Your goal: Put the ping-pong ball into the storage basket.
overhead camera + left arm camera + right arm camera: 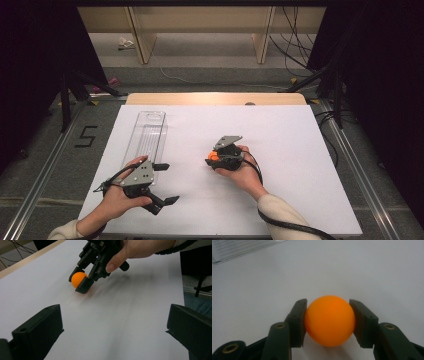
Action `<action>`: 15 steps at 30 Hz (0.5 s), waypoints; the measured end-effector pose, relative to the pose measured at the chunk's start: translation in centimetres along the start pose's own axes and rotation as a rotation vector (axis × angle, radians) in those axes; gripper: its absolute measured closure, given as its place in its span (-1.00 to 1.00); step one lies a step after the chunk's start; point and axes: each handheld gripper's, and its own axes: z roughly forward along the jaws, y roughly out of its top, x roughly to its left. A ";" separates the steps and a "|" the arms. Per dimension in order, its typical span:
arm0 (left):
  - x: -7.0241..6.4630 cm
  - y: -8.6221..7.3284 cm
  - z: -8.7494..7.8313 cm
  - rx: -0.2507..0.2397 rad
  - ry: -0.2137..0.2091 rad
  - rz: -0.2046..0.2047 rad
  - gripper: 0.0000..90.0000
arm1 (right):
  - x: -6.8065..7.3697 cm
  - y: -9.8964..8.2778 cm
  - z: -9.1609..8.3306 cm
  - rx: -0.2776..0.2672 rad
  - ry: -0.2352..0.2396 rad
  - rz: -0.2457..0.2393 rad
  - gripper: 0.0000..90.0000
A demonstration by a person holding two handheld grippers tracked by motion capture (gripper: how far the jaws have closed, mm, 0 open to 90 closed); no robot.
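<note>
An orange ball (329,320) sits between the jaws of my right gripper (328,322), which is shut on it just above the white table sheet. From above, the ball (213,156) shows at the tip of the right gripper (212,159) near the table's middle. The left gripper view catches the same ball (78,279) held by the right gripper (80,281) ahead. My left gripper (165,183) stands open at the front left, nothing between its jaws, which are spread wide in its own view (113,332).
A clear plastic tray (146,136) lies lengthwise at the left of the white sheet (280,145), just beyond the left hand; its corner (239,250) shows in the right gripper view. Cables and stand legs lie on the floor around the table.
</note>
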 end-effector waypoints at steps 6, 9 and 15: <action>0.0 0.0 0.0 0.001 0.000 0.001 -1.00 | 0.0 0.2 -0.2 -0.013 0.000 -0.002 0.14; 0.0 0.0 0.0 0.000 0.002 0.000 -1.00 | 0.1 0.3 -0.3 -0.013 0.002 0.000 0.14; 0.0 0.0 0.0 0.001 0.000 0.002 -1.00 | 0.1 0.4 -0.3 -0.017 0.006 -0.008 0.15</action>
